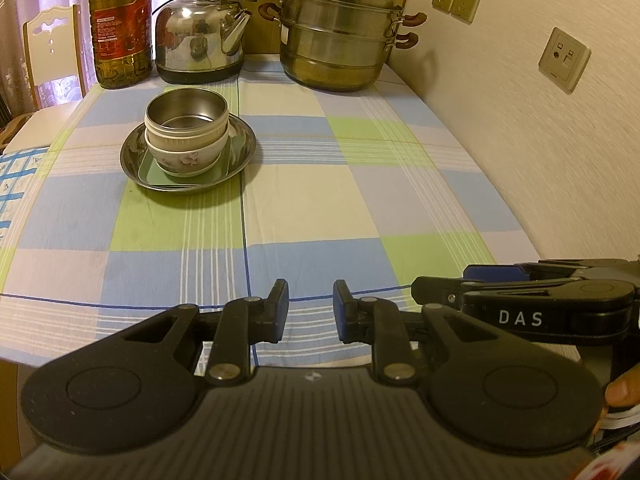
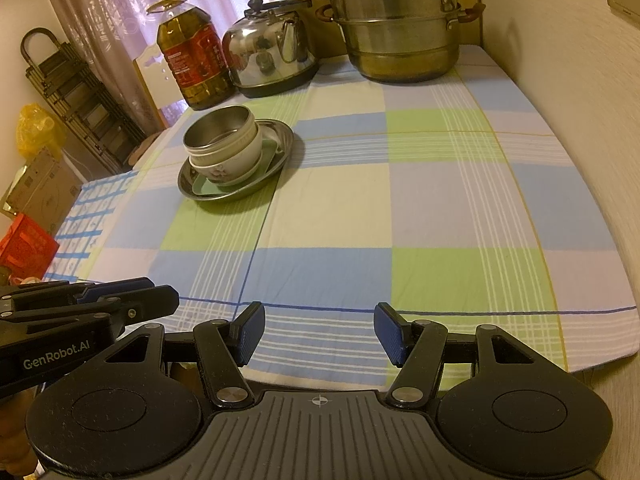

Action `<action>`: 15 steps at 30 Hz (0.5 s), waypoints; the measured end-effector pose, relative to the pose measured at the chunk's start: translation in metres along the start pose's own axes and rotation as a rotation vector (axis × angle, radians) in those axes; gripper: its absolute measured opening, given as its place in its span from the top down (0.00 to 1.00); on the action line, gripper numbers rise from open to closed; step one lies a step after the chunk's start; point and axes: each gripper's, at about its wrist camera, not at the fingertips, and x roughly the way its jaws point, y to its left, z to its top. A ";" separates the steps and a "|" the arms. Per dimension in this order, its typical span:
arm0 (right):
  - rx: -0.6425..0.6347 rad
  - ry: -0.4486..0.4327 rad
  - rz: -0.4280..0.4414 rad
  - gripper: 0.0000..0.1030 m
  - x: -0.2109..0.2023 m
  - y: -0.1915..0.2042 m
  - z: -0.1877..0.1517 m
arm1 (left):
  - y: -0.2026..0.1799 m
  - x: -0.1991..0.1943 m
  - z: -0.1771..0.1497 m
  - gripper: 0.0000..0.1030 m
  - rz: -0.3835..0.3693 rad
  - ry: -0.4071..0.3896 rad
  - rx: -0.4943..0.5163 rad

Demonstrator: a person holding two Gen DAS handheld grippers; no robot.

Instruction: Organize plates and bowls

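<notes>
One stack stands on the checked tablecloth: a steel bowl (image 1: 186, 114) (image 2: 218, 128) nested in a white flowered bowl (image 1: 188, 156) (image 2: 236, 160). Both rest on a green square plate (image 1: 154, 172) (image 2: 204, 188) inside a round steel plate (image 1: 242, 146) (image 2: 282, 138). My left gripper (image 1: 311, 300) hovers at the table's near edge, well short of the stack, its blue pads a narrow gap apart with nothing between them. Beside it, my right gripper (image 2: 320, 324) stands wide open and empty. Each gripper shows at the side of the other's view.
Along the table's back stand an oil bottle (image 1: 120, 28), a steel kettle (image 1: 200, 36) and a tiered steamer pot (image 1: 340, 36). A wall with sockets (image 1: 564, 60) borders the table's right side. A chair (image 1: 52, 48) and boxes (image 2: 36, 192) sit off the left edge.
</notes>
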 end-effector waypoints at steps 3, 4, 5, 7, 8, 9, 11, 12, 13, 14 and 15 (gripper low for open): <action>0.000 0.001 0.000 0.41 0.000 0.000 0.000 | 0.000 0.000 0.000 0.80 0.001 0.000 0.000; 0.000 0.000 0.000 0.41 0.000 0.000 0.000 | 0.000 0.000 0.001 0.80 0.001 0.001 -0.002; 0.000 0.000 0.000 0.41 0.000 0.000 0.000 | 0.001 0.001 0.002 0.80 0.001 0.001 -0.002; 0.000 0.001 0.000 0.41 0.001 0.000 0.000 | 0.001 0.001 0.002 0.80 0.002 0.001 -0.002; 0.001 0.001 0.000 0.41 0.000 0.000 0.000 | 0.001 0.001 0.002 0.80 0.001 0.001 -0.002; 0.001 0.002 0.001 0.41 0.001 0.000 0.000 | 0.001 0.001 0.002 0.80 0.002 0.001 -0.003; 0.000 0.002 0.001 0.41 0.001 0.000 0.000 | 0.002 0.002 0.005 0.80 0.001 -0.001 -0.006; 0.001 0.002 0.001 0.41 0.001 0.000 0.000 | 0.002 0.003 0.006 0.80 0.002 0.000 -0.008; 0.001 0.003 0.001 0.41 0.001 0.000 0.000 | 0.003 0.004 0.007 0.80 0.003 0.001 -0.010; 0.001 0.004 0.001 0.41 0.002 0.000 0.000 | 0.004 0.005 0.007 0.80 0.005 0.002 -0.011; 0.001 0.005 0.001 0.41 0.002 0.001 0.000 | 0.005 0.006 0.008 0.80 0.006 0.004 -0.016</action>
